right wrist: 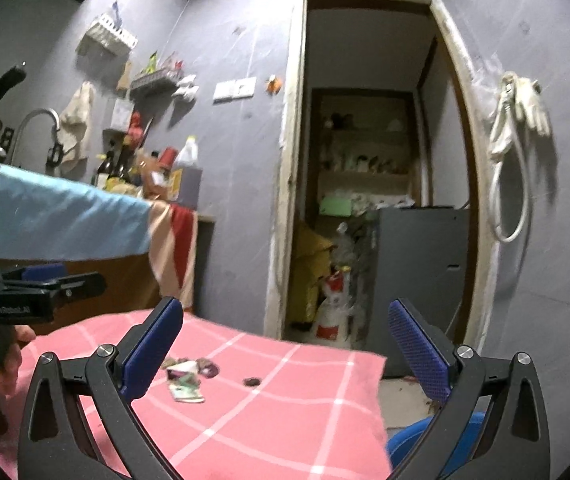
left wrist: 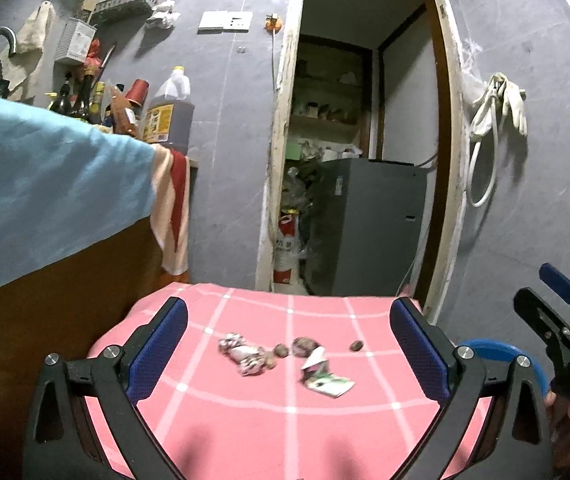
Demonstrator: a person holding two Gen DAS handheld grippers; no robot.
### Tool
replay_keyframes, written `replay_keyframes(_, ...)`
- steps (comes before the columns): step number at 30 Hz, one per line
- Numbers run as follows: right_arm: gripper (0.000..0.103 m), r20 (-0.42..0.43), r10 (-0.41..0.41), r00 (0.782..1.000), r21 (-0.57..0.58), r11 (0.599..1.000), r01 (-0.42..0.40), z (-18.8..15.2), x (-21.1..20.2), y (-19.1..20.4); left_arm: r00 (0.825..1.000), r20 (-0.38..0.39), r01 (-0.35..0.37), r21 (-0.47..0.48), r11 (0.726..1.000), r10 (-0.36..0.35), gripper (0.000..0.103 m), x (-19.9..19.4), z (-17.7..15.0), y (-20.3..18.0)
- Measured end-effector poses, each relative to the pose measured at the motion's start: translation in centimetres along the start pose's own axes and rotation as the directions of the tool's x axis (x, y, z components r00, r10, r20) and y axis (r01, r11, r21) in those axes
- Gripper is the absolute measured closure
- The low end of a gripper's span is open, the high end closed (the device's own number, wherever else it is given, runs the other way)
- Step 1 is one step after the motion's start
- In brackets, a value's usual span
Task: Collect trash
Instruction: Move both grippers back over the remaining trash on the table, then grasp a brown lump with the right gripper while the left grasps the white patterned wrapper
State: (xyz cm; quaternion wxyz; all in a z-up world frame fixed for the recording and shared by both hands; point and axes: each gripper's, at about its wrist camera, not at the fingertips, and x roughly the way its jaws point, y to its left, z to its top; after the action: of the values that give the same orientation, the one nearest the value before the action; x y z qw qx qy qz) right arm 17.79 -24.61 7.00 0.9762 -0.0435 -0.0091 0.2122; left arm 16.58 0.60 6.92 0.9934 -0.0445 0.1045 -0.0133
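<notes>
Left wrist view: a table (left wrist: 245, 420) under a pink checked cloth, with grey walls and an open doorway (left wrist: 365, 140) beyond. The left tool (left wrist: 289, 340) points slightly down, jaws wide apart and empty; the right tool (right wrist: 285, 344) is equally spread. Crumpled wrappers (left wrist: 245, 354), nut shells (left wrist: 281, 350) and a torn packet (left wrist: 329, 384) lie on the cloth ahead, untouched.

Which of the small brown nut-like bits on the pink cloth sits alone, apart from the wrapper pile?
The lone brown bit nearest the cloth's right edge. Bare cloth surrounds it, while the other brown bits sit clustered against the crumpled wrappers.
</notes>
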Motion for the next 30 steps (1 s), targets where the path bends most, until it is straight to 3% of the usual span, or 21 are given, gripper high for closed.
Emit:
replay_keyframes(8,0.0,-0.124,0.054,0.991,-0.009,0.998,-0.056,-1.2,3.2,1.9,0.997,-0.074,-0.022,0.041,0.999,0.025,0.004,1.0,-1.5,1.8)
replay_keyframes(12,0.0,-0.223,0.058,0.973,0.015,0.998,-0.056,-1.8,5.7,1.9,0.981,-0.192,-0.026,0.067,0.997,0.038,0.004,3.1,-2.2,2.5)
replay_keyframes(17,0.0,-0.39,0.068,0.918,0.072,0.996,-0.043,-3.5,9.6,1.2,0.944,-0.329,-0.021,0.04,0.999,0.033,0.004,6.0,-2.8,3.7)
replay_keyframes(25,0.001,-0.572,0.098,0.814,0.148,0.989,-0.015,-5.3,14.6,-0.1,0.895,-0.445,-0.025,0.018,1.0,0.03,0.005,9.7,-3.3,4.5)
replay_keyframes(27,0.011,-0.604,0.1,0.79,0.148,0.989,-0.011,-5.6,15.8,-0.3,0.883,-0.468,-0.022,0.014,1.0,0.026,0.006,10.7,-3.4,4.6)
replay_keyframes(30,0.028,-0.651,0.107,0.751,0.145,0.989,-0.016,-6.1,17.8,-0.3,0.861,-0.509,-0.009,0.001,1.0,0.008,0.017,12.4,-3.4,4.8)
